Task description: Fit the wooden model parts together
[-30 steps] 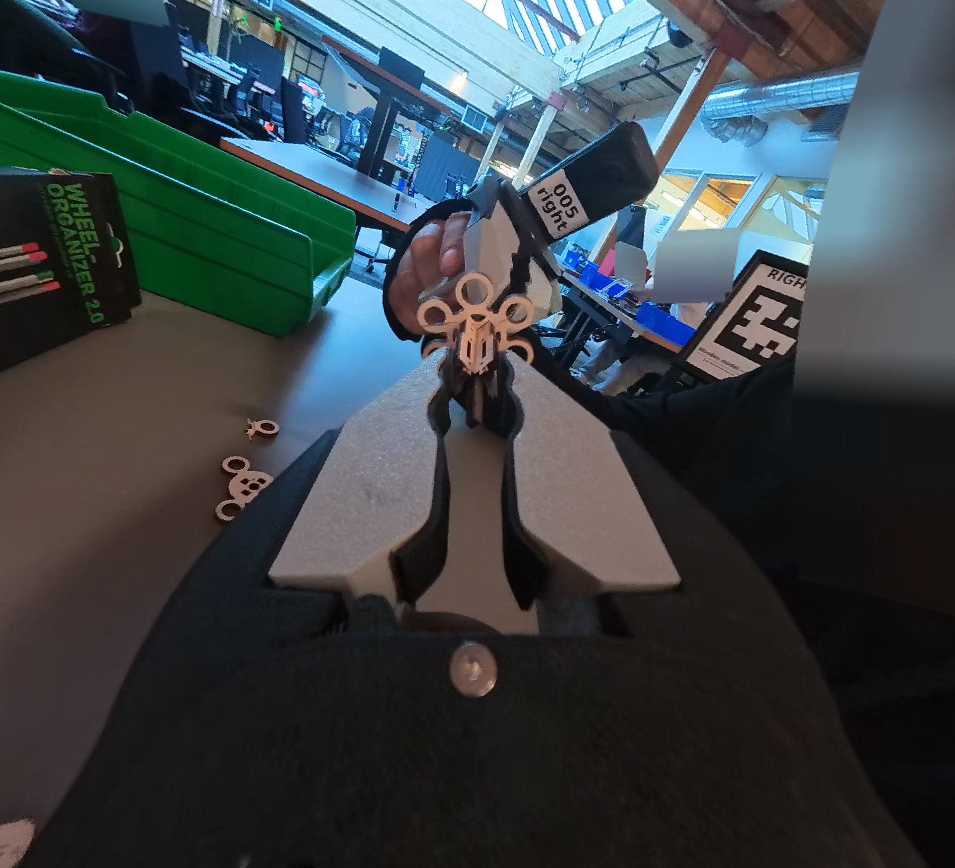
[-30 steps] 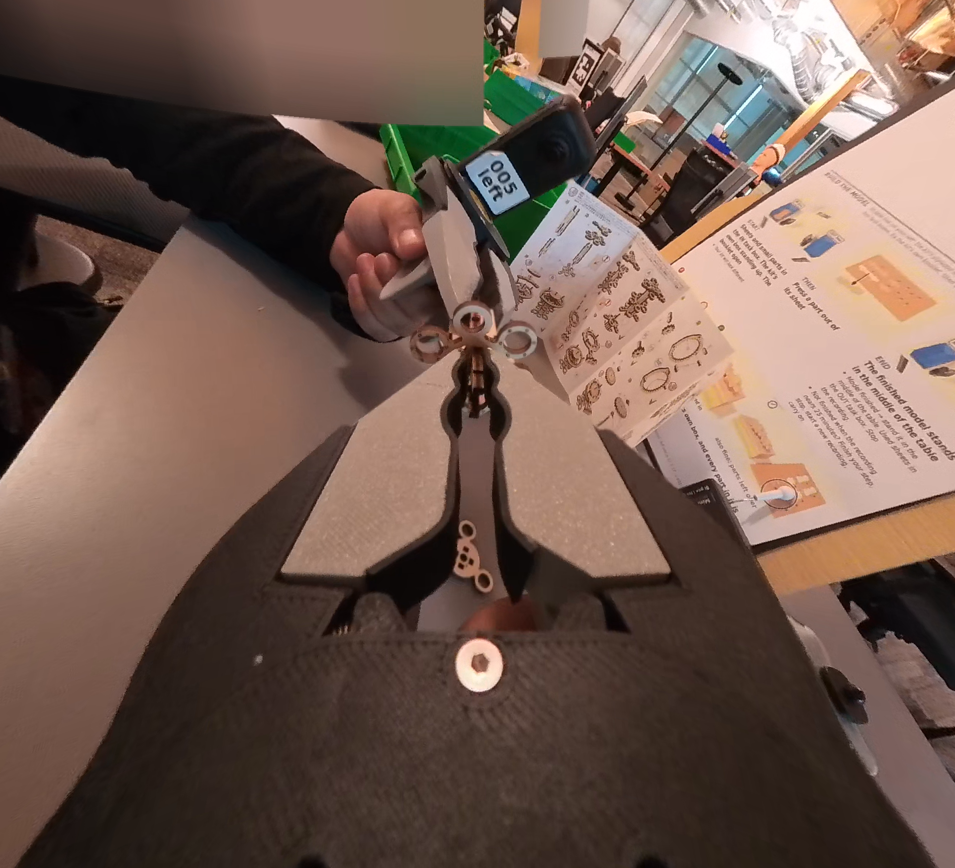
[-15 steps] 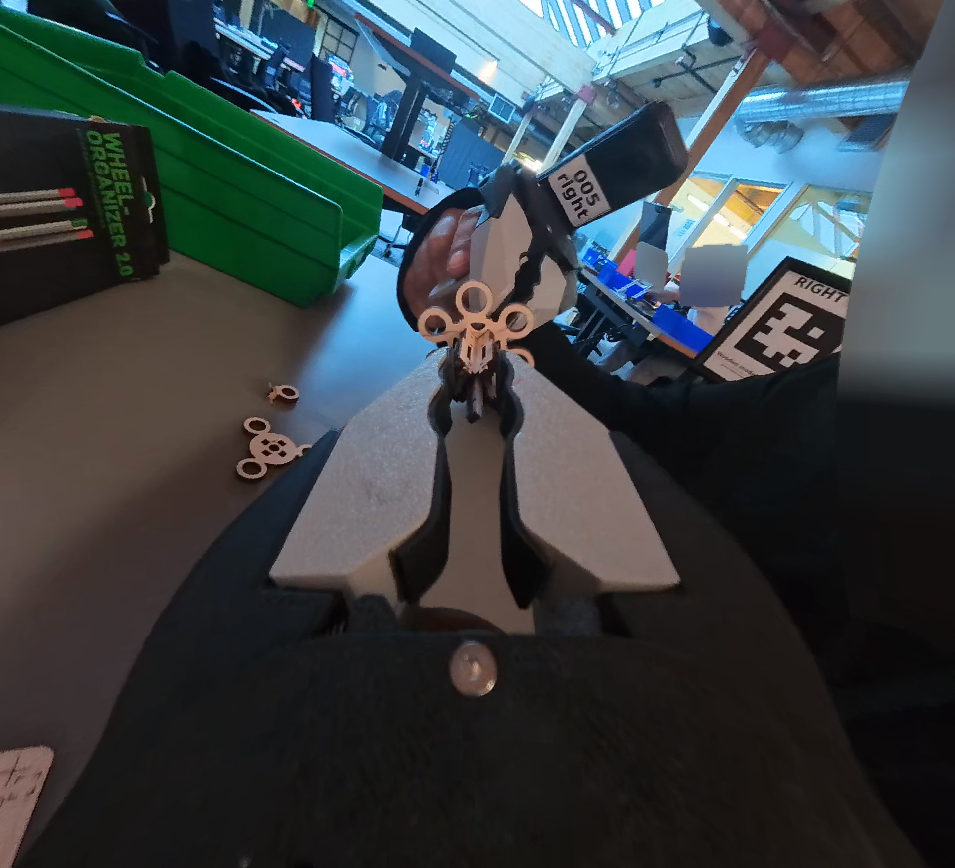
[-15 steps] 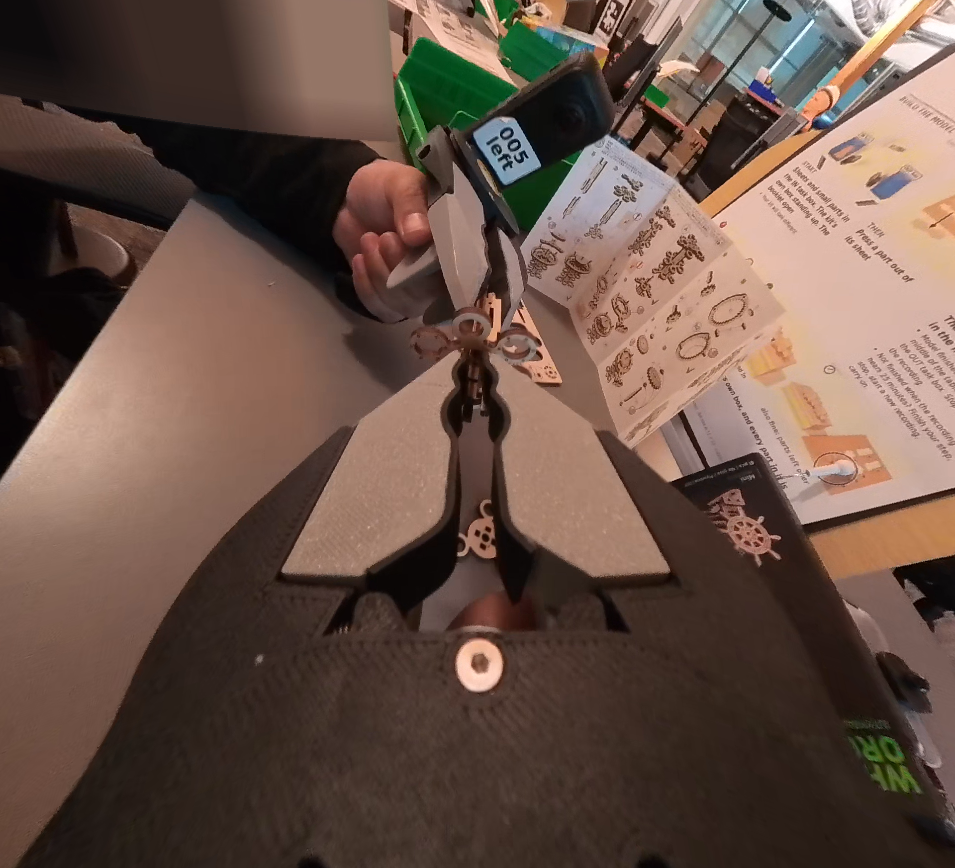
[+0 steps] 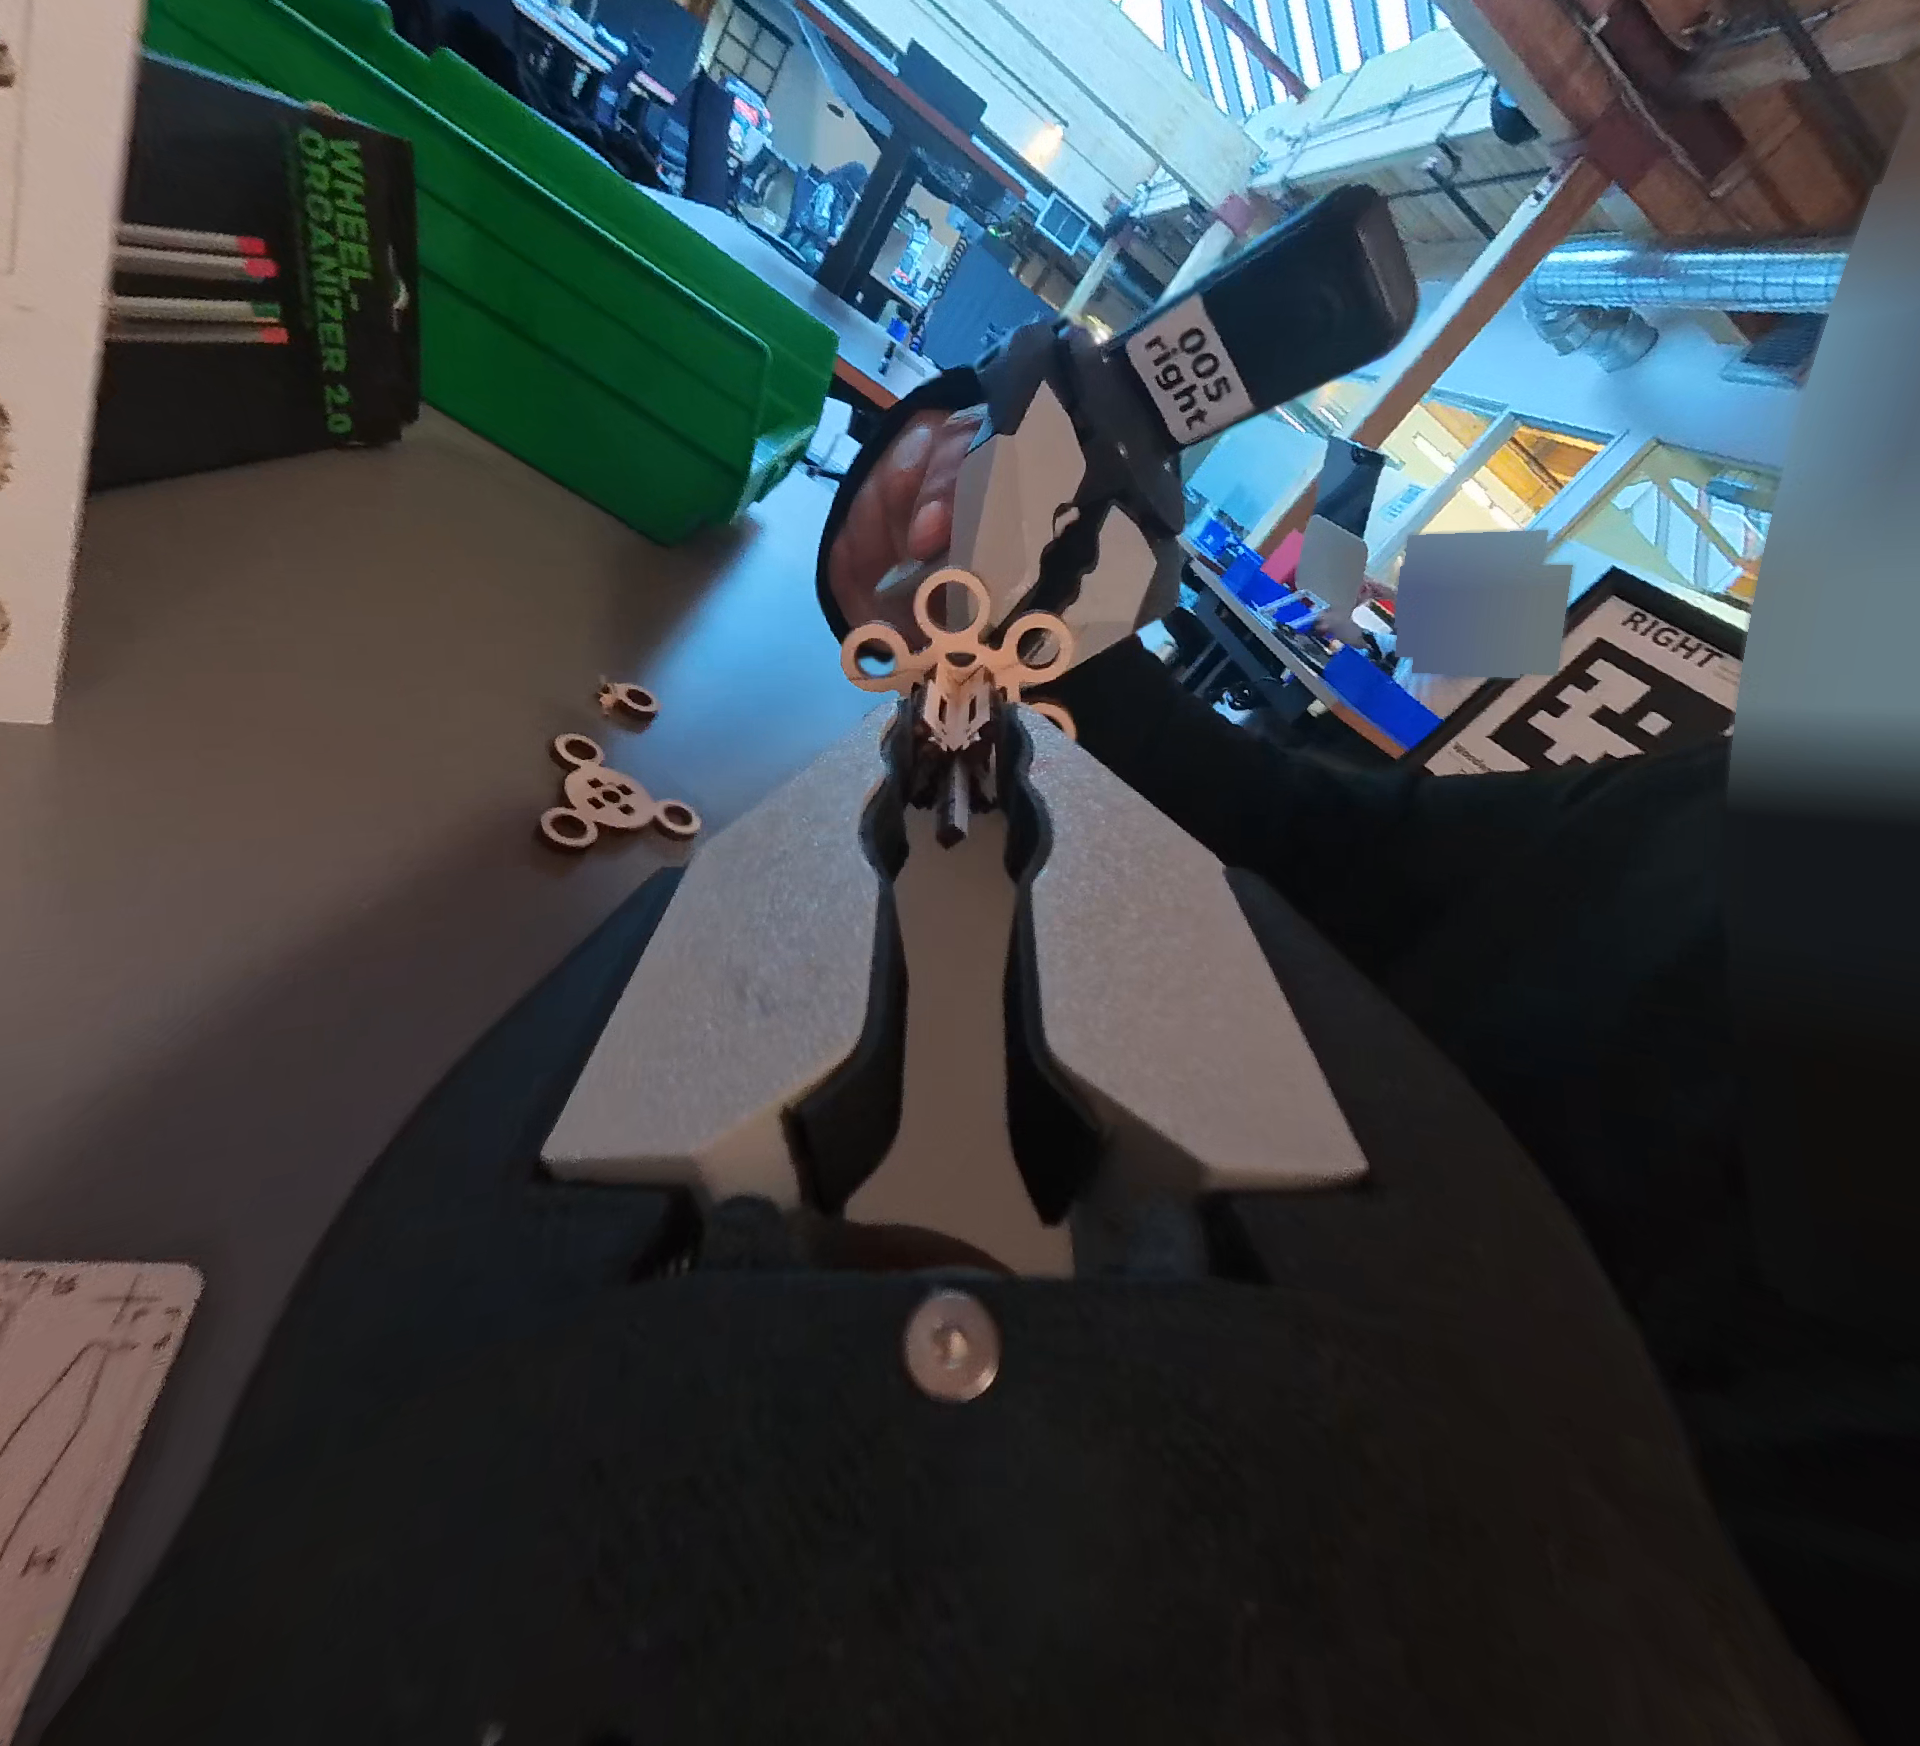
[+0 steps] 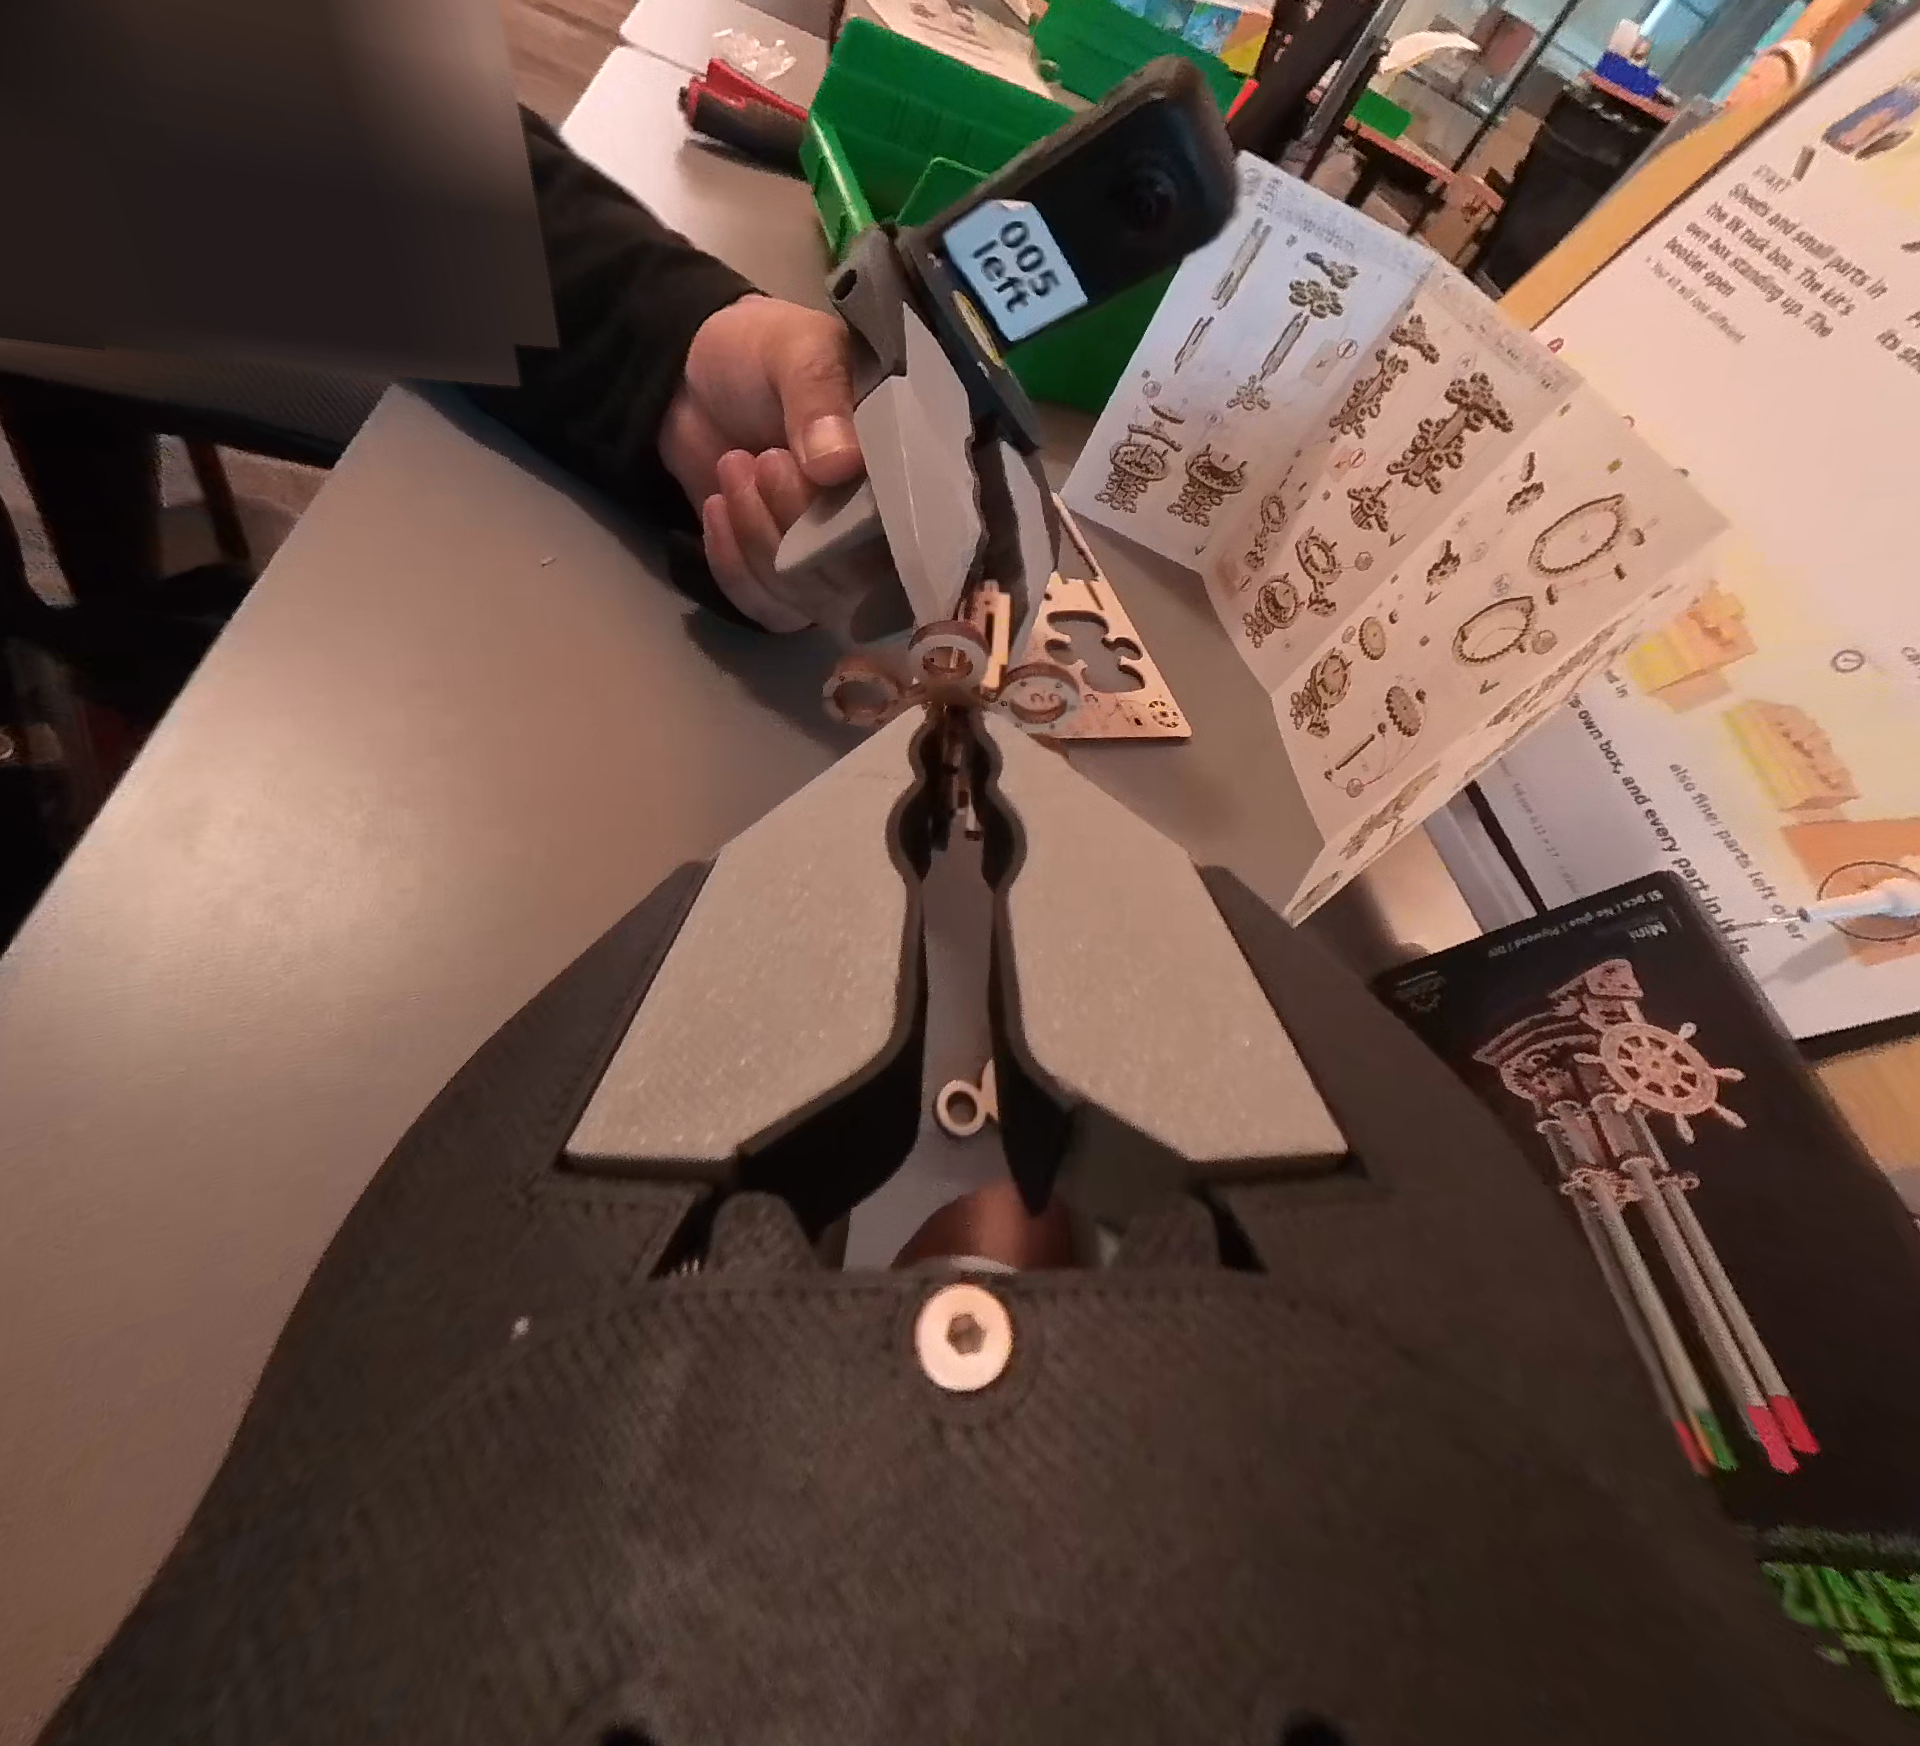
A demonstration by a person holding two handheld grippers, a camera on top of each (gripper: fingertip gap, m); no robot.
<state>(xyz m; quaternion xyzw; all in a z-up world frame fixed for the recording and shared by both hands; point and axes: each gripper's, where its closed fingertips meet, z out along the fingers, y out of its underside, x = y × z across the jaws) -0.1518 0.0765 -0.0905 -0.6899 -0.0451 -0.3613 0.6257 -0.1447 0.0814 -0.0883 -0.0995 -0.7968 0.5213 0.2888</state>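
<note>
A small wooden assembly with a three-ring part is held in the air between both grippers. My left gripper is shut on its slatted stem. My right gripper is shut on the thin stem on the other side, with the ring part just past its tips. Each gripper faces the other: the right one shows in the left wrist view, the left one in the right wrist view. A loose three-ring part and a smaller piece lie on the grey table.
A green bin and a black kit box stand at the back left. In the right wrist view a cut-out wooden sheet lies under the assembly, beside an open instruction booklet, a poster board and the black box. Less than 4 cm separates the two grippers' tips.
Both grippers have stayed shut on the assembly and tilted downward together, so more of the table, the wooden sheet and the loose parts have come into view.
</note>
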